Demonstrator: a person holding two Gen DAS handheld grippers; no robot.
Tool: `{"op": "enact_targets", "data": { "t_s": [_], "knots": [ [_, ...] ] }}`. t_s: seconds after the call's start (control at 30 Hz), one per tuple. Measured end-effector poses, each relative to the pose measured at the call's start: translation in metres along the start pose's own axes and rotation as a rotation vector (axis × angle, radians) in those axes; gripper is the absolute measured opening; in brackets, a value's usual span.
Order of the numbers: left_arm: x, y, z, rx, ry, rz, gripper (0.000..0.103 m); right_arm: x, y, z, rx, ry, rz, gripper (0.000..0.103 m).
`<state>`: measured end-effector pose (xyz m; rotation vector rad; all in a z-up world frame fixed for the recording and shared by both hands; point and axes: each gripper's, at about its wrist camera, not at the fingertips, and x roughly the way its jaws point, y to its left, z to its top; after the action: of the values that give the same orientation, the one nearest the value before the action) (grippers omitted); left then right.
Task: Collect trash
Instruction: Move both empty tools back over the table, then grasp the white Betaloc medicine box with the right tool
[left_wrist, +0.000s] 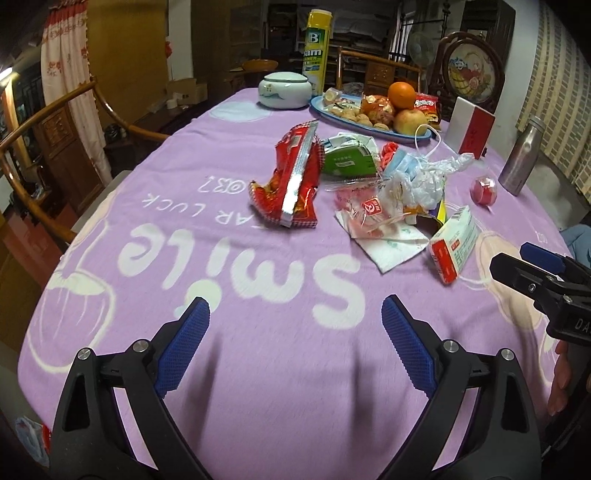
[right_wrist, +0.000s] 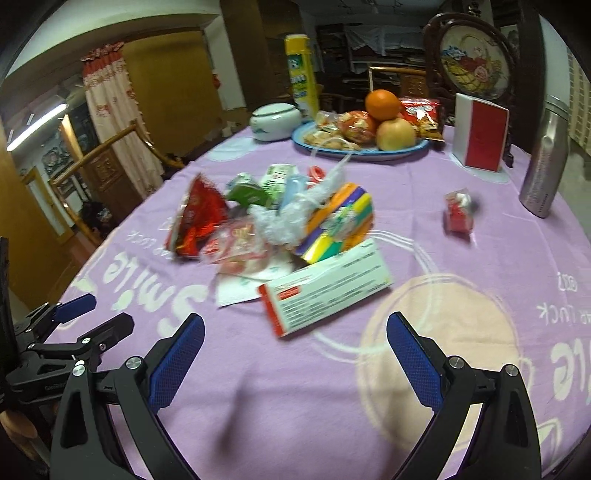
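Purple cloth covers table (left_wrist: 258, 369). Trash pile (left_wrist: 369, 192) mid-table: red snack wrapper (left_wrist: 295, 184), white-red carton (right_wrist: 325, 291). Fruit plate (left_wrist: 369, 129), steel bottle (right_wrist: 543, 158) beyond. Left claw (left_wrist: 295, 347), right claw (right_wrist: 295, 354): both spread apart, empty, short of pile.

My left gripper (left_wrist: 295, 317) and right gripper (right_wrist: 295, 334) match — black plastic arms, silver screws, blue textured pads (left_wrist: 184, 343) — bare fingers at the frame edge.
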<state>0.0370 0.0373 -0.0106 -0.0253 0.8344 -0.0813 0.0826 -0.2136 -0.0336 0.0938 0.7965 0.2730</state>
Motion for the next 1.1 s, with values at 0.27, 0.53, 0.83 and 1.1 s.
{"op": "enact_targets", "data": {
  "t_s": [0.27, 0.53, 0.83, 1.1],
  "knots": [
    [0.019, -0.002, 0.002, -0.014, 0.028, -0.041, 0.091, 0.024, -0.012, 0.005, 0.012, 0.068, -0.044, 0.097],
    [0.013, 0.005, -0.004, -0.023, 0.019, -0.047, 0.092, 0.051, -0.014, 0.02, 0.085, 0.14, -0.033, 0.097],
    [0.005, 0.014, 0.0, -0.045, -0.003, -0.054, 0.093, 0.078, -0.021, 0.03, 0.214, 0.189, -0.063, 0.097],
    [0.004, 0.016, -0.003, -0.049, 0.006, -0.052, 0.093, 0.098, -0.014, 0.035, 0.207, 0.214, -0.124, 0.096]
  ]
}}
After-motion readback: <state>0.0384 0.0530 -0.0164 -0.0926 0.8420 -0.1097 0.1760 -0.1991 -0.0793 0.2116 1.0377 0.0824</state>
